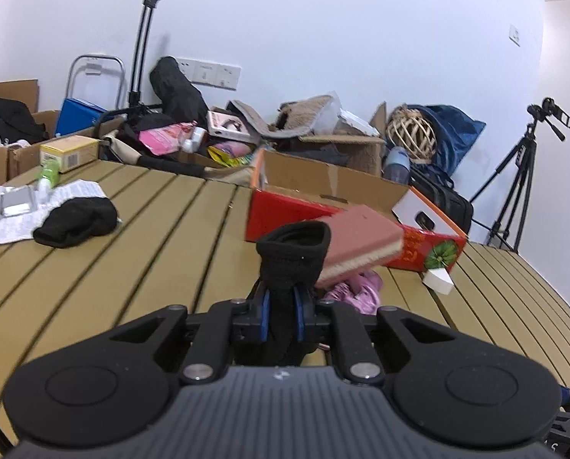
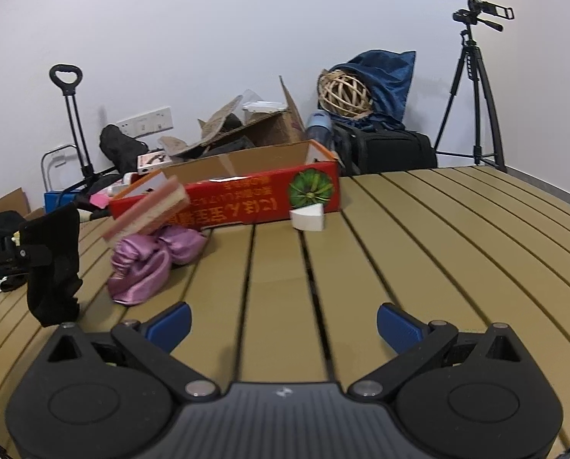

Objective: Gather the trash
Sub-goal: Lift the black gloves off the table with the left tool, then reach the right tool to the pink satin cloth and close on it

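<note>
A: Clamped in the left hand-held gripper was a black sock, lifted clear of the worktop, pads pressing it.

B: And the right hand-held gripper?

A: Spread wide, holding nothing, over bare slats.

B: Risk?

A: I judged the limp sock might slip, or its hanging end snag the pink cloth beside the red box.

B: Any difference between views?

A: Only the left view showed a second sock on paper; the right showed how low the held sock dangled.
</note>
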Demonstrator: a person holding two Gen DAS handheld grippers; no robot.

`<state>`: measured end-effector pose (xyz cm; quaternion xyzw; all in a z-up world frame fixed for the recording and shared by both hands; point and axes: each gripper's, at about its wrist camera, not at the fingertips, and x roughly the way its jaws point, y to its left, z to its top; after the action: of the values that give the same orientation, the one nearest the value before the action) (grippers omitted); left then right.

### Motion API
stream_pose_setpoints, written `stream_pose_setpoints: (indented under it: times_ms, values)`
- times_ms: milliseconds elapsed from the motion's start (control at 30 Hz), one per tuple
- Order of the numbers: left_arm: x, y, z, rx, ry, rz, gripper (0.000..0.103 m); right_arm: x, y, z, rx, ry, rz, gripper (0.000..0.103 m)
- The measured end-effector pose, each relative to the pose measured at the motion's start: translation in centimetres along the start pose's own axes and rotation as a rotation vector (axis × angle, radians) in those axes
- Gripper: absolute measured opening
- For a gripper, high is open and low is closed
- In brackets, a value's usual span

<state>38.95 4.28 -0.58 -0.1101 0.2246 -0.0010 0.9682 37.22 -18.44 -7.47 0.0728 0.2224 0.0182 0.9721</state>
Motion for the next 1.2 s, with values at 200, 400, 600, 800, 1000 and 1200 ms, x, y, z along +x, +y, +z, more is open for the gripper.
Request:
stream_pose_setpoints:
  times_ms: [200, 400, 600, 800, 1000, 1200]
  values:
    - [-0.5, 2.4, 1.0, -0.063, -0.010, 0.012, 0.013, 0.7, 3.5, 1.0, -0.018, -0.011, 0.036, 0.103]
    - [-1.0, 4.4, 2.0, -0.107, -0.032, 0.022, 0.013, 2.3, 7.9, 2.5, -0.093, -0.003, 0.065, 0.103]
    - [-1.2, 6.0, 2.5, -0.151, -0.037, 0.037, 0.013, 5.1, 11.1, 3.9, -0.136, 0.060, 0.075, 0.103]
    - [-1.3, 7.0, 2.9, -0.175, -0.043, 0.049, 0.013, 8.2, 12.8, 4.9, -0.129, 0.133, 0.065, 0.103]
    - [-1.5, 7.9, 3.2, -0.202, -0.049, 0.050, 0.013, 11.0, 13.4, 5.6, -0.127, 0.186, 0.031, 0.095]
    - [-1.7, 8.2, 3.3, -0.212, -0.054, 0.049, 0.013, 12.8, 13.2, 5.3, -0.090, 0.240, 0.026, 0.077]
